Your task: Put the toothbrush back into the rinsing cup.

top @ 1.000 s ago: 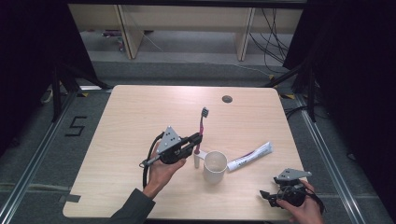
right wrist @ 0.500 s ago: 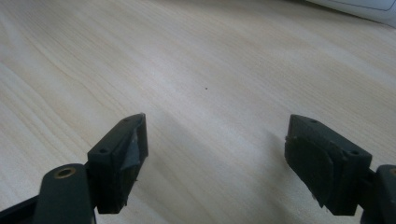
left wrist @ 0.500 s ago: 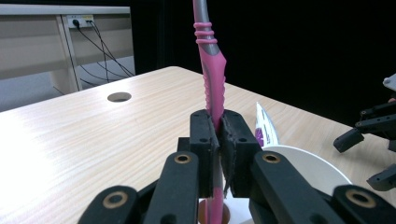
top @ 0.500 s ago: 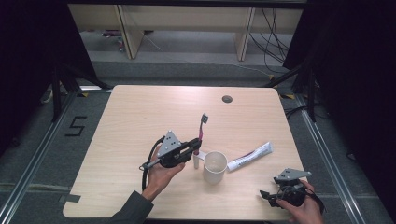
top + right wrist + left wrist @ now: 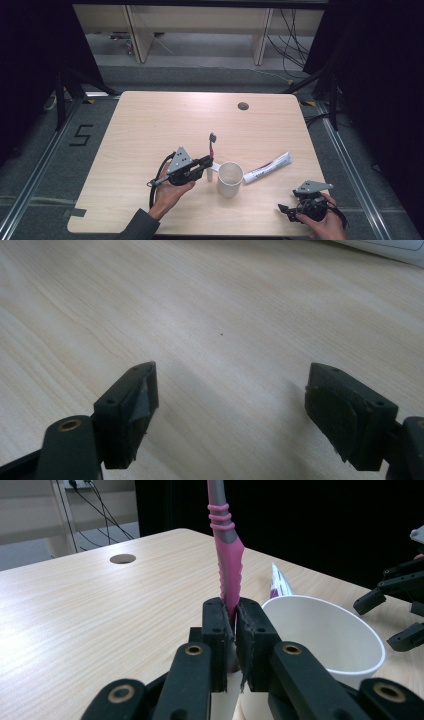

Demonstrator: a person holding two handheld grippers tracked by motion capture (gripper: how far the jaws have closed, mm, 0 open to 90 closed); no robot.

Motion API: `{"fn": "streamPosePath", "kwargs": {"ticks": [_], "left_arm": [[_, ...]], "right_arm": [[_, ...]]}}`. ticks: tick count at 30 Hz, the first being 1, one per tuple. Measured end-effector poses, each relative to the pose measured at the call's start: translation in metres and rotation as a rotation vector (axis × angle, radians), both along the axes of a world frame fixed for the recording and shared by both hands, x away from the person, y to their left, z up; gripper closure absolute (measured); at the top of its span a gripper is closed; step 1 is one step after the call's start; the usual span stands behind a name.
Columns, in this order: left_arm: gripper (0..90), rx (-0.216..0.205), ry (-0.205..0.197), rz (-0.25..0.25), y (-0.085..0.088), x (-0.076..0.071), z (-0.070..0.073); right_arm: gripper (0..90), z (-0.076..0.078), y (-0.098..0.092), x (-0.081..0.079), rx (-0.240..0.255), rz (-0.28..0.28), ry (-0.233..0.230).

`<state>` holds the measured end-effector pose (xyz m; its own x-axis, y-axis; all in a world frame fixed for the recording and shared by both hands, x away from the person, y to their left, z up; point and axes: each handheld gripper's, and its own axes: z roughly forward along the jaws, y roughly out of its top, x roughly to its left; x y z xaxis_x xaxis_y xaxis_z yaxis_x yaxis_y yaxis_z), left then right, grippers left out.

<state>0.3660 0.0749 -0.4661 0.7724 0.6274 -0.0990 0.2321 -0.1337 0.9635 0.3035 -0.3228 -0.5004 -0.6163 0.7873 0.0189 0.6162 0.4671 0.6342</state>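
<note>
We are finding the wooden desk (image 5: 150, 130) carrying a white cup (image 5: 230, 178) near its front middle, with a toothpaste tube (image 5: 268, 168) lying just right of it. We are seeing the left tool (image 5: 206, 162) gripping a pink toothbrush (image 5: 212, 145), jaws pressing tight on the lower handle; the brush is standing nearly upright, head uppermost, just left of the cup and outside its rim. In the left gripper view the toothbrush (image 5: 227, 555) is rising from between the pads beside the cup (image 5: 325, 630). We are noting the right tool (image 5: 285, 210) sitting at the desk's front right corner, jaws spread wide and holding nothing.
</note>
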Motion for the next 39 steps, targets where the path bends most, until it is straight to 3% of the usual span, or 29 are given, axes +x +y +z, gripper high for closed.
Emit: {"fn": "streamPosePath", "kwargs": {"ticks": [1,2,14,26,27,30,31,36,37,39], "left_arm": [[82.1,0.006,0.000,-0.006,0.000,0.000,-0.001],[81.9,0.011,0.001,-0.011,0.000,0.000,-0.001],[78.2,0.017,0.017,-0.012,0.001,-0.001,-0.003],[47.6,-0.031,0.019,0.028,0.007,-0.008,0.011],[46.2,-0.037,0.017,0.031,0.008,-0.010,0.014],[42.3,-0.045,0.019,0.030,0.011,-0.014,0.020],[41.3,-0.045,0.017,0.028,0.012,-0.015,0.021],[39.0,-0.032,0.025,0.031,0.019,-0.024,0.027],[38.3,-0.028,0.033,0.036,0.020,-0.026,0.028],[37.4,-0.023,0.051,0.044,0.024,-0.030,0.027]], "right_arm": [[22.4,0.001,-0.001,0.000,-0.010,0.006,0.012],[22.4,-0.001,0.000,0.000,0.009,0.001,-0.017],[22.4,0.000,0.000,-0.001,0.003,0.003,-0.004],[22.4,0.001,-0.001,0.000,0.001,0.005,-0.013],[22.4,0.002,-0.001,0.000,-0.008,0.009,0.000],[22.4,-0.001,0.001,0.000,0.016,0.001,-0.032],[22.5,0.003,0.000,-0.001,-0.008,-0.006,0.021],[23.7,0.006,0.000,-0.002,0.005,-0.011,0.022],[24.0,0.005,0.001,-0.003,0.023,-0.021,0.010],[24.0,0.006,0.000,-0.001,0.014,-0.010,0.004]]}}
